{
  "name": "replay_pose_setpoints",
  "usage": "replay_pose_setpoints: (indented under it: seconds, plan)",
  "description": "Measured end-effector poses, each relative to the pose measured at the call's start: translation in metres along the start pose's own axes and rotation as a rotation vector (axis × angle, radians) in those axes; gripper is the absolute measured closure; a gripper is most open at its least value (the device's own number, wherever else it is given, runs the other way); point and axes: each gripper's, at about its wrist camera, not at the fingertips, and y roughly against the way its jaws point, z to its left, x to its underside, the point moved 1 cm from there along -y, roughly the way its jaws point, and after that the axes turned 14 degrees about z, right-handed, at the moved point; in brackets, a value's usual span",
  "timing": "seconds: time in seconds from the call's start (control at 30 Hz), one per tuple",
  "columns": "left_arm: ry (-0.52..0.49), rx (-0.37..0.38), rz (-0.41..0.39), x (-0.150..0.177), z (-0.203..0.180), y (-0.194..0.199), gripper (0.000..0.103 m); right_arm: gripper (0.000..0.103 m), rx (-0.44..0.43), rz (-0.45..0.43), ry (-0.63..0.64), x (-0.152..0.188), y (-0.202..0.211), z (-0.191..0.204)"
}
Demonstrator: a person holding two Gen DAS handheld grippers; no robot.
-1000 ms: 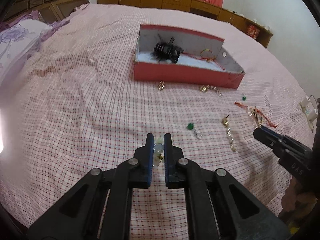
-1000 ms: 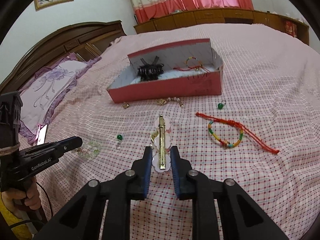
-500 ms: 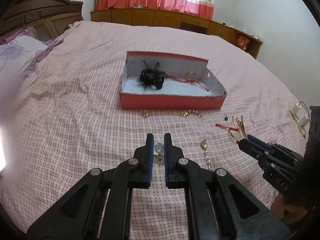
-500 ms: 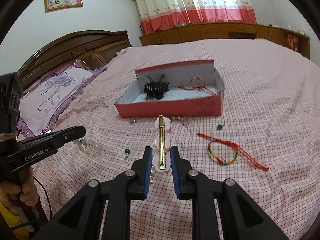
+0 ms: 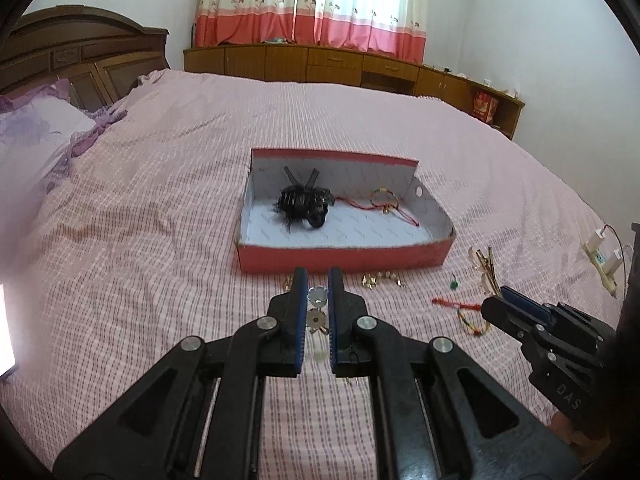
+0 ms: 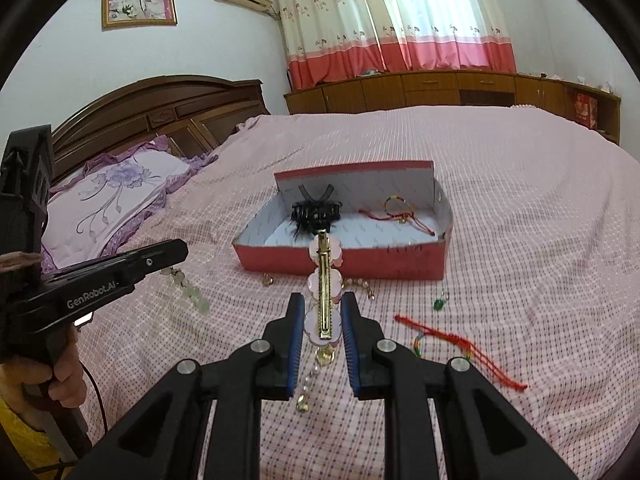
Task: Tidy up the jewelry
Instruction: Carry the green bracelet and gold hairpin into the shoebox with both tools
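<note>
Gold hair clip (image 6: 323,292) — lengthwise toward box (image 6: 344,268)

Both grippers are held above the bed, angled downward. The left gripper (image 5: 318,300) is clamped shut; the right gripper (image 6: 322,316) is closed narrowly.

From my end the bedspread (image 5: 160,240) looks like soft matt woven cloth with a fine check. The red box (image 5: 344,258) sitting on it is matt cardboard, lined in white paper. In front of the box, my right gripper (image 6: 320,320) has matt black plastic arms and ribbed blue pads (image 6: 297,340), and the hair clip (image 6: 325,292) between them is shiny gold metal on glossy pink petals. The headboard (image 6: 160,108) behind the box is dark polished wood, and the black hair claw (image 5: 304,204) in the box looks fuzzy.
</note>
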Motion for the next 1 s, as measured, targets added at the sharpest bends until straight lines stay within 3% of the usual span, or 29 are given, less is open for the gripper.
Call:
replay_pose_setpoints:
  seconds: [0.5, 1.0]
  plan:
    - [-0.028, -0.041, -0.161, -0.050, -0.006, -0.013, 0.102, 0.083, 0.041, -0.084, 0.007, -0.049, -0.019, -0.012]
    - [-0.011, -0.068, -0.219, -0.089, -0.008, -0.055, 0.102, 0.083, 0.105, -0.137, 0.013, -0.091, -0.060, -0.028]
